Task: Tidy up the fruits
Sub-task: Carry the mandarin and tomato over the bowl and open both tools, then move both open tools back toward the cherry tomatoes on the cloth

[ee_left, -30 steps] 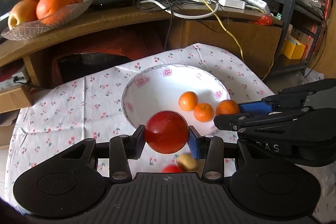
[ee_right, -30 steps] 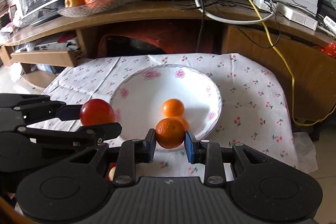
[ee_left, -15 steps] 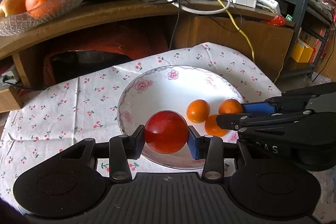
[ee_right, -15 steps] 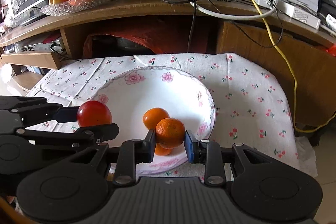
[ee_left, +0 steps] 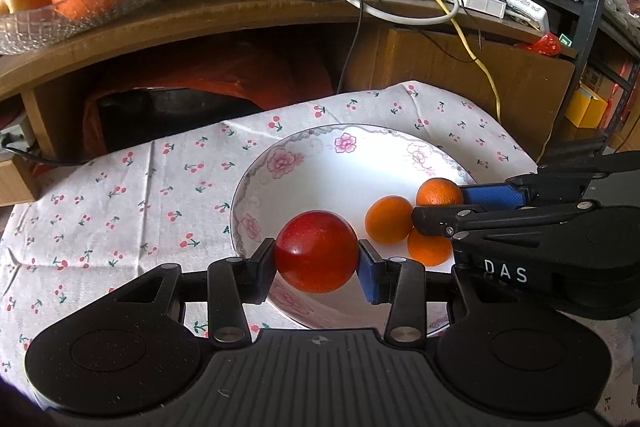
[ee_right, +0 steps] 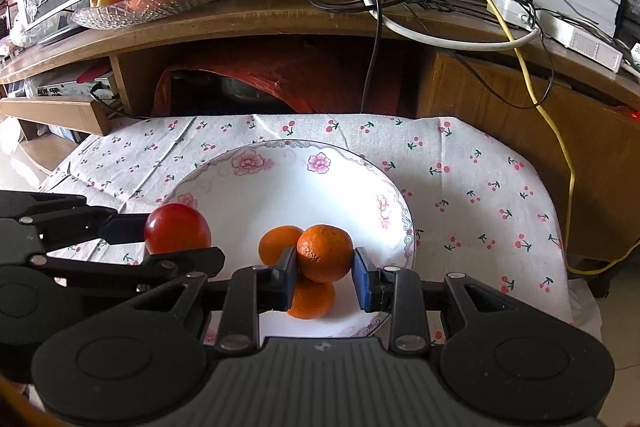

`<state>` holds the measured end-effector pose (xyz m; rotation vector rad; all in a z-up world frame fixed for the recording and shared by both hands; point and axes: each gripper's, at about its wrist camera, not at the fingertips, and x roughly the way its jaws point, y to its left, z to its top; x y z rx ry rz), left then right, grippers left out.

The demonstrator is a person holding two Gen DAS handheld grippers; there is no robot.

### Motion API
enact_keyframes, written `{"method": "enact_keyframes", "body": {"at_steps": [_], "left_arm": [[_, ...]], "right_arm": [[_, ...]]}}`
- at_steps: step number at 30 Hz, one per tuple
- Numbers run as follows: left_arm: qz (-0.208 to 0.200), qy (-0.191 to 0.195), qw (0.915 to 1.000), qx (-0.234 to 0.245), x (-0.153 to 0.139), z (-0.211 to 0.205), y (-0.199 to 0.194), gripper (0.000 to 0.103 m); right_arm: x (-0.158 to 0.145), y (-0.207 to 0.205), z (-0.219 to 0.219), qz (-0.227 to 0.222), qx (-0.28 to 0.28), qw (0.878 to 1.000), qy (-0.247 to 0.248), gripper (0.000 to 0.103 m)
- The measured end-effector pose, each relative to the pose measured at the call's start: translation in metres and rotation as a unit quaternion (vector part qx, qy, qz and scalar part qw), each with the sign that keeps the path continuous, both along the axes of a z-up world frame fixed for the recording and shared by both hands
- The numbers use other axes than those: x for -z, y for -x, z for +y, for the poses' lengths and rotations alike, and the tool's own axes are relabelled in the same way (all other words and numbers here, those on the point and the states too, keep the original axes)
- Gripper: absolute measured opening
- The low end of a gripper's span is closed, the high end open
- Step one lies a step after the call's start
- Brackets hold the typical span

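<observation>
Fruit, left: round red apple [ee_left: 316,251] clamped between left gripper [ee_left: 317,263] fingers, above near rim of white floral ceramic bowl [ee_left: 308,163]
Fruit, right: small orange mandarin [ee_right: 325,253] clamped in right gripper [ee_right: 325,269] fingers, over bowl
Bowl contents: two loose mandarins [ee_left: 389,219], touching
Bowl location: cherry-print cloth [ee_left: 120,187] on tabletop

A glossy red apple [ee_left: 316,251] is clamped between the fingers [ee_left: 370,277] of the left gripper [ee_left: 316,269], over the near left rim of a white bowl [ee_left: 320,163] with pink flowers. A small dimpled mandarin [ee_right: 325,253] is pinched in the right gripper [ee_right: 325,269] above the bowl's near right part. Two more mandarins [ee_left: 389,219] lie in the bowl, touching each other.
</observation>
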<state>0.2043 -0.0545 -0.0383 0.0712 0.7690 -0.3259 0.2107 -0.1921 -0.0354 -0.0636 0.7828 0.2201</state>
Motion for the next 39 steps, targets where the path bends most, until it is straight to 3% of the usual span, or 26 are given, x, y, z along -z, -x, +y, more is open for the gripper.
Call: {"method": "enact_keyframes", "body": {"at_steps": [19, 24, 39], "left_arm": [[-0.014, 0.011, 0.9998, -0.008, -0.011, 0.003, 0.004, 0.058], [-0.023, 0.011, 0.9997, -0.004, -0.019, 0.002, 0.010, 0.064], [-0.036, 0.001, 0.9993, -0.005, -0.045, 0.014, 0.036, 0.065]], "right_arm": [[-0.011, -0.001, -0.008, -0.010, 0.018, 0.999, -0.027, 0.034], [-0.025, 0.004, -0.012, -0.025, 0.026, 0.998, -0.045, 0.036], [-0.049, 0.044, -0.014, -0.030, 0.030, 0.998, -0.046, 0.036]]}}
